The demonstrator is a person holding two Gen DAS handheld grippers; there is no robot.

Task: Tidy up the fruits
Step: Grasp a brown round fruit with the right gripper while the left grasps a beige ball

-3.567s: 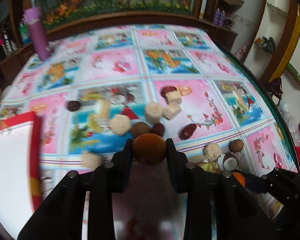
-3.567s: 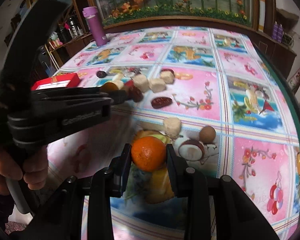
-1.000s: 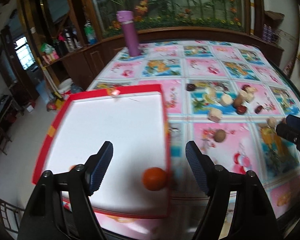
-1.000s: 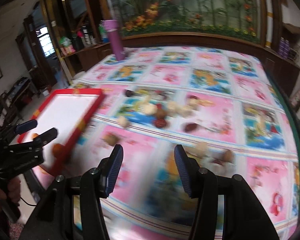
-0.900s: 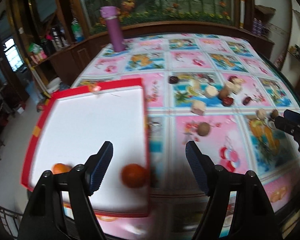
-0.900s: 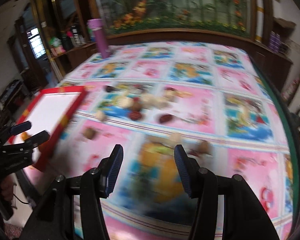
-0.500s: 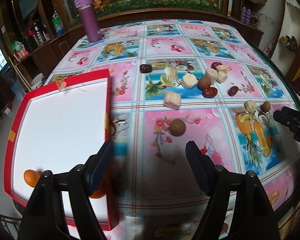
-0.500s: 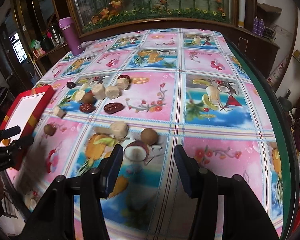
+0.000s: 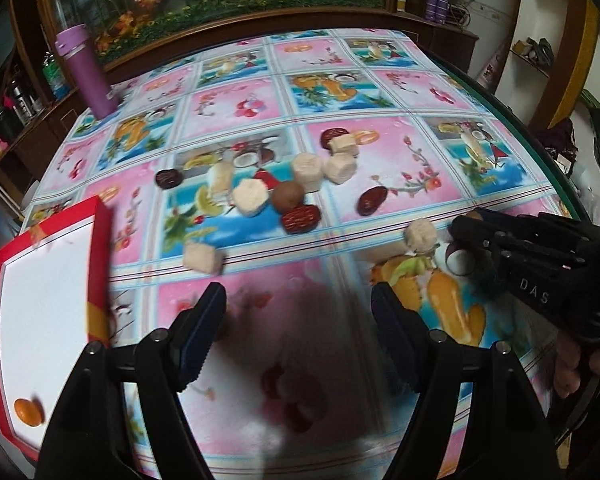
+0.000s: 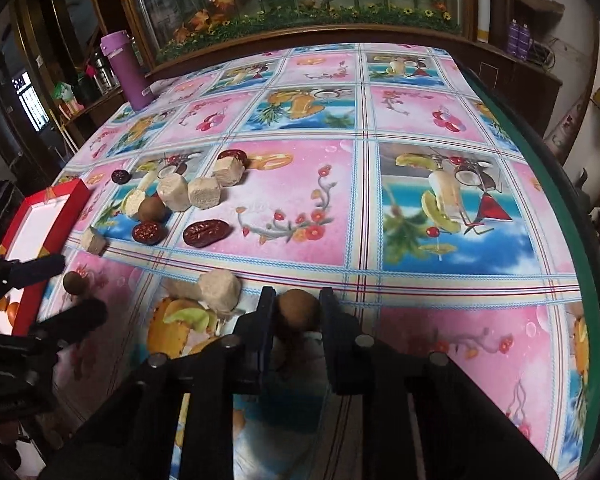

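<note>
Right wrist view: right gripper (image 10: 296,312) has clamped a brown round fruit (image 10: 298,309), probably a longan, low over the counter (image 10: 440,360), bound for the red tray (image 10: 56,216); left gripper (image 9: 298,322) gapes empty.

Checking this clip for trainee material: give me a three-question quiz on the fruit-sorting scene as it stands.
1. What sits between the right gripper fingers?
2. True or false: the left gripper holds a fruit.
3. The red tray holds: A) oranges B) dates C) pale cubes.

Key:
1. A round brown fruit, pinched between the fingers.
2. False; its fingers stand apart with nothing between them.
3. A; an orange lies on the tray, and the right wrist view shows orange fruit there too.
</note>
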